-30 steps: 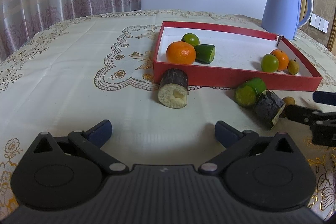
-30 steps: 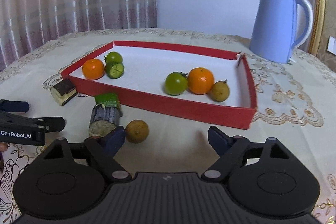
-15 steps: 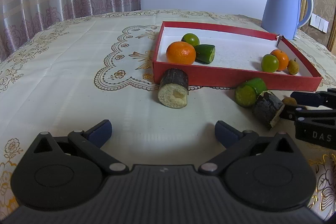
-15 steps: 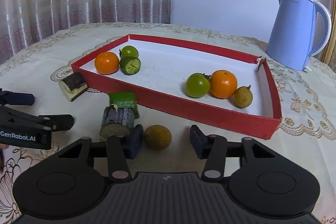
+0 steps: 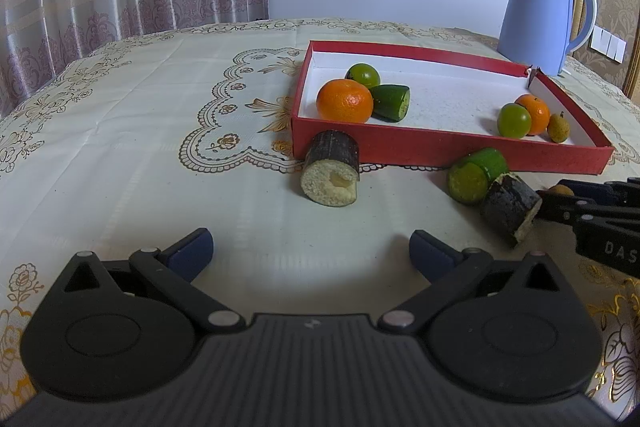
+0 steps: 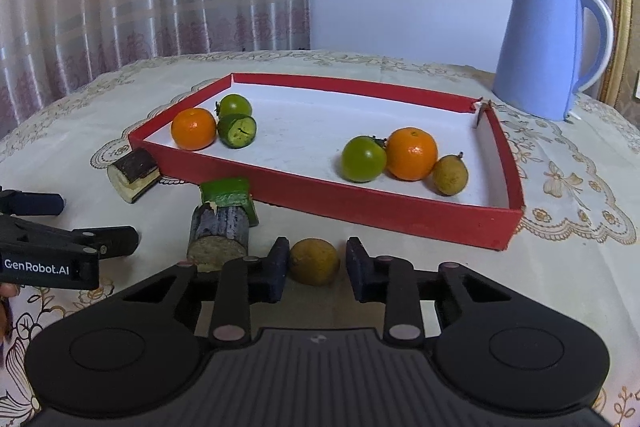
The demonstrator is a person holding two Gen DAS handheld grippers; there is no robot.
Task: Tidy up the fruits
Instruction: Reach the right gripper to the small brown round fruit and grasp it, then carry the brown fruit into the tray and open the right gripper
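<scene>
Longan (image 6: 314,261): round, dull yellow-brown, matte; on tabletop (image 6: 400,267) just before red tray (image 6: 384,205). Right gripper (image 6: 314,265) jaws bracket it, narrowly parted. Left gripper (image 5: 310,247) jaws wide apart, grasping nothing.

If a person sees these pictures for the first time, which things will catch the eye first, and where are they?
The shallow red tray with a white floor stands mid-table, holding two bright orange mandarins among green fruits. Behind its right corner rises a tall pale blue electric kettle. Nearest, the right gripper has its fingers on either side of a small round yellow-brown fruit on the cloth, with small gaps left.
</scene>
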